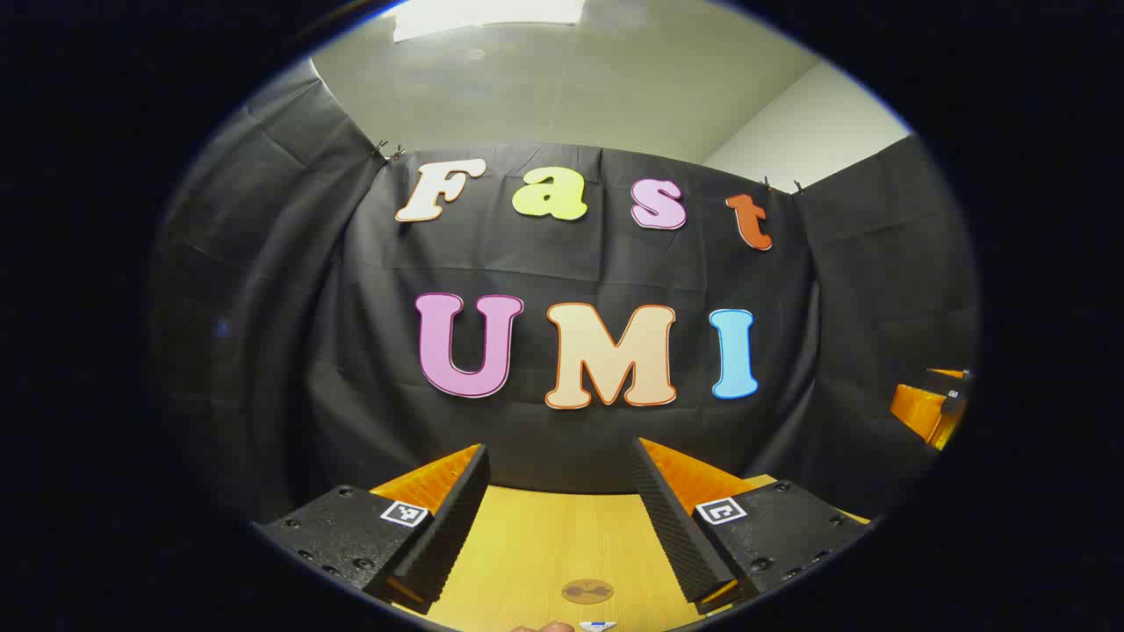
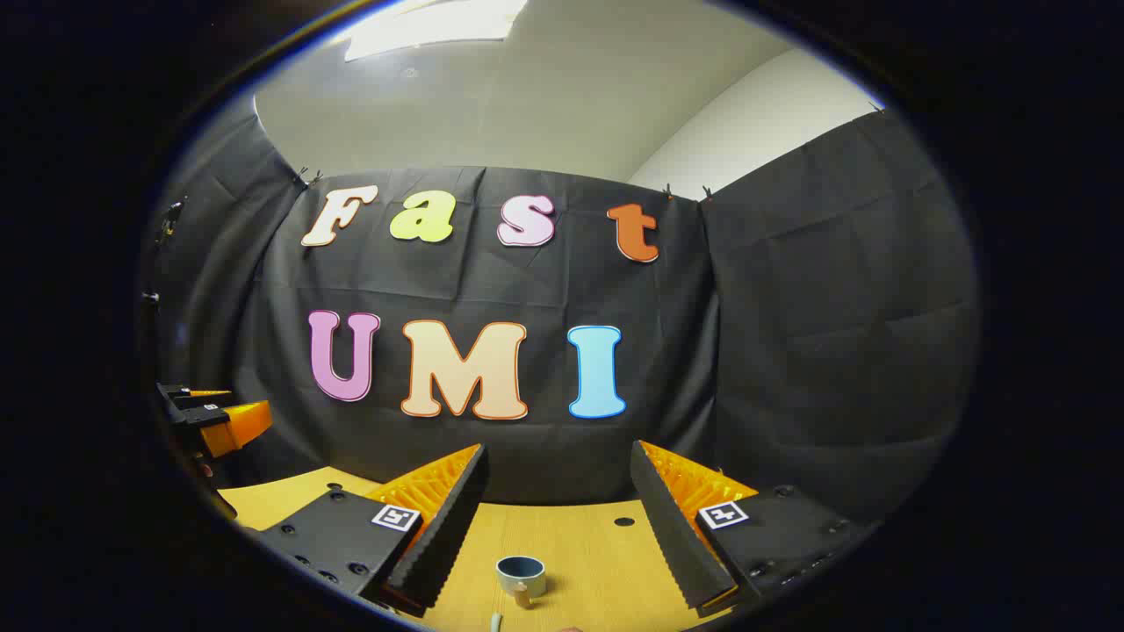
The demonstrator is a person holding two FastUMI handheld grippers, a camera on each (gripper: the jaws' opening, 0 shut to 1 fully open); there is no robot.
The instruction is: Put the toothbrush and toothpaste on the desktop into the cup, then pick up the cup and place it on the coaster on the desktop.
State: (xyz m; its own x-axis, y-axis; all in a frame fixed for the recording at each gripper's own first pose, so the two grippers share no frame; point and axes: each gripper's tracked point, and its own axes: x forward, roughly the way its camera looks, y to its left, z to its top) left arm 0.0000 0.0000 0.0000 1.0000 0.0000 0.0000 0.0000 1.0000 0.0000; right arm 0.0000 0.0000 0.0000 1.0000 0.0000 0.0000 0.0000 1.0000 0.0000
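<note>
In the left gripper view the left gripper [image 1: 562,527] sits at the bottom of the frame with its jaws spread wide apart and nothing between them, held above a pale wooden desktop [image 1: 527,544]. Low in the gap between the fingers lies a small round brown coaster [image 1: 587,591] flat on the wood, and at the very bottom edge a sliver of something white and blue shows, too cut off to tell what it is. At the far right edge of that frame the right gripper [image 1: 931,408] shows partly. In the right gripper view that right gripper [image 2: 558,535] is likewise wide open and holds nothing. Between its fingers, low in the frame, a small blue-grey cup [image 2: 521,575] with a pale inside stands upright on the desktop [image 2: 597,562], touching neither finger. The left gripper [image 2: 215,421] pokes in at the left edge.
</note>
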